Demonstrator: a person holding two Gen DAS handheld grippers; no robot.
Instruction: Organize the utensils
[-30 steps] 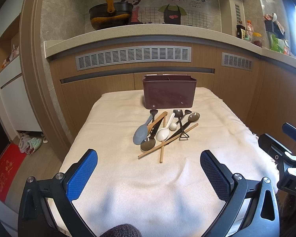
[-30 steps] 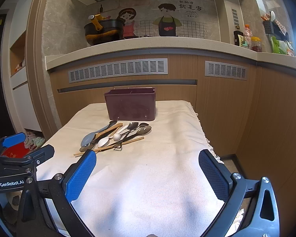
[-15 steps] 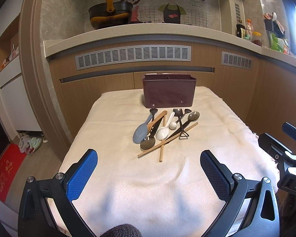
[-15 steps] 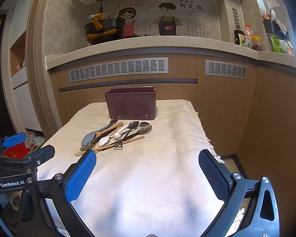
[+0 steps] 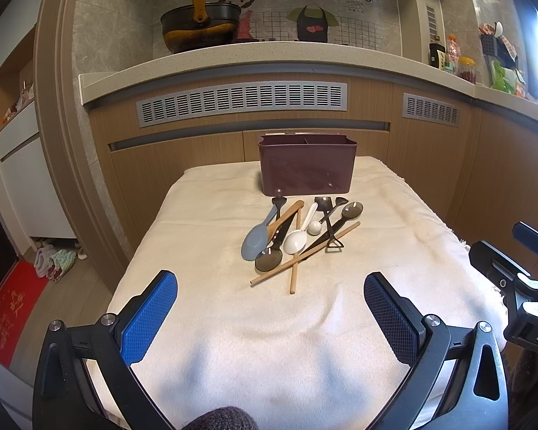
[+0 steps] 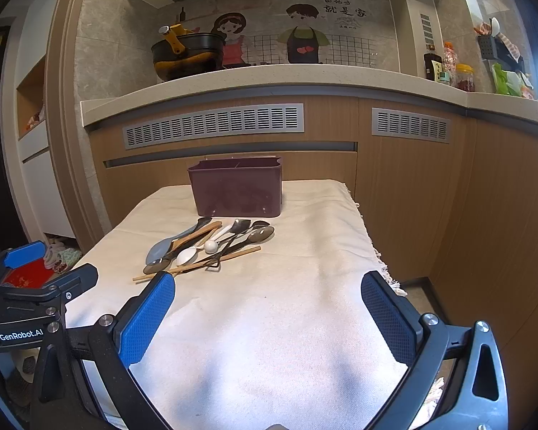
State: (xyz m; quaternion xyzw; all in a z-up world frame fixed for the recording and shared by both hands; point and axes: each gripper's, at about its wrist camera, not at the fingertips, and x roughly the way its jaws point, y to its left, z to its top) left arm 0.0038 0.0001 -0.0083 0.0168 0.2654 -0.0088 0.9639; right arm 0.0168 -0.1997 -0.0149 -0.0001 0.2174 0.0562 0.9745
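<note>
A pile of utensils (image 5: 297,233) (image 6: 208,247) lies mid-table: a grey spatula (image 5: 256,240), a white spoon (image 5: 296,242), a dark metal spoon (image 5: 269,259), wooden chopsticks (image 5: 305,254) and black tools. Behind them stands a maroon divided utensil holder (image 5: 307,169) (image 6: 237,187). My left gripper (image 5: 269,310) hovers open over the near cloth, short of the pile. Further right, my right gripper (image 6: 267,308) is open too, with the pile ahead to its left. Neither holds anything.
A cream cloth (image 5: 269,340) covers the small table; its fringed right edge (image 6: 376,251) drops off to the floor. Wooden cabinets with vents (image 5: 242,102) stand behind, a counter with a pot (image 5: 201,30) above. A red mat (image 5: 7,319) lies on the floor at left.
Both grippers have barely shifted; the view is almost the same and the utensils have not moved.
</note>
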